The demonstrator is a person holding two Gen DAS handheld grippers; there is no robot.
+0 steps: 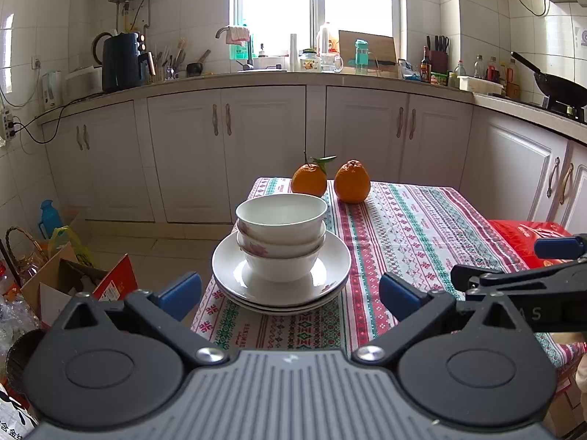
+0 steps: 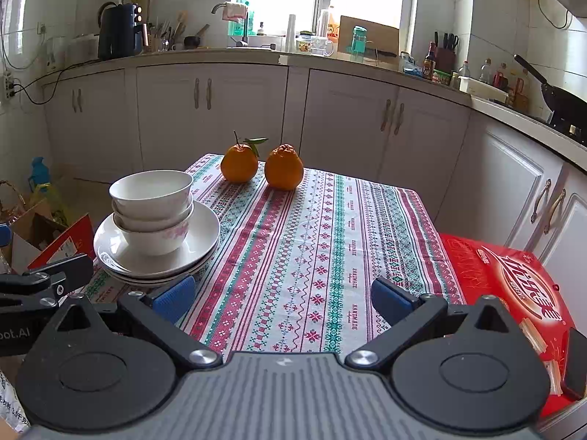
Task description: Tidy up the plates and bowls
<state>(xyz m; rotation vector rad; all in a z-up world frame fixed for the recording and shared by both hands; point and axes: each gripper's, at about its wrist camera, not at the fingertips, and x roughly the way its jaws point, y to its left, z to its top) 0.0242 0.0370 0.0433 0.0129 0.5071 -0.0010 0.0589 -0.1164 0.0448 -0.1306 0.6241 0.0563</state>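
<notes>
The left gripper point(image 1: 290, 293) is wide open and holds nothing. Just in front of it sit three bowls point(image 1: 281, 242) stacked on a pile of plates point(image 1: 330, 275), near the edge of the striped tablecloth point(image 1: 403, 227). The right gripper point(image 2: 282, 299) is wide open too, over the cloth. Two oranges point(image 2: 283, 171) sit farther back.

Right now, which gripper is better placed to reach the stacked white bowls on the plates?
Left, probably. The left gripper is open, squarely facing the stacked white bowls on the white plates. The right gripper, also open, faces bare striped tablecloth, with the stack off to its left.
</notes>
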